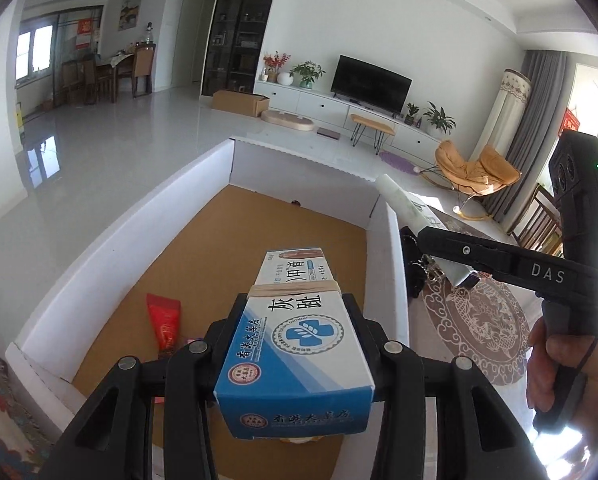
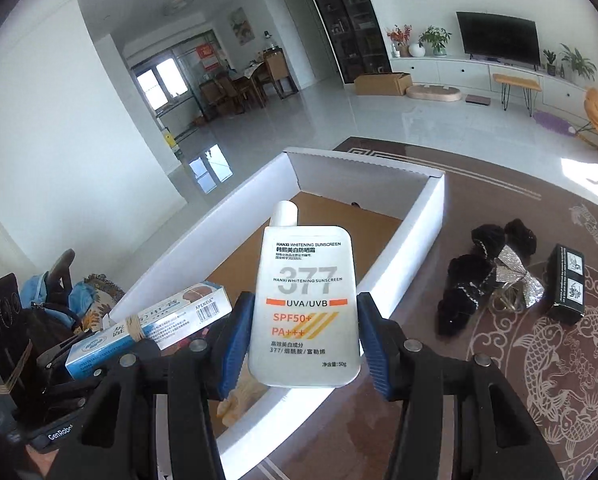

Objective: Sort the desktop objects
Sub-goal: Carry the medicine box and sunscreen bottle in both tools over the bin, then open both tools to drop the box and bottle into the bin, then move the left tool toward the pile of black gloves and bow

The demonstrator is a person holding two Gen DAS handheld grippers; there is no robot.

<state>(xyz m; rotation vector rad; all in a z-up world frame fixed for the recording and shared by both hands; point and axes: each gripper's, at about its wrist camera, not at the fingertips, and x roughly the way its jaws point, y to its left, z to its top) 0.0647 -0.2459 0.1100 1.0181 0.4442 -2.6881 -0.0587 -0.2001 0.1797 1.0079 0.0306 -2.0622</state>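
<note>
Beyond the patterned rug, mid-frame, the white box waits while left gripper pinches an ointment carton and right gripper a sunscreen tube (both carried): next, lower and release.

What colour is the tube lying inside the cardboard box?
Red tube, on the box's brown floor; the left wrist view shows it best.

tube in open box | hair ties, small carton right of box, on tablecloth
</note>
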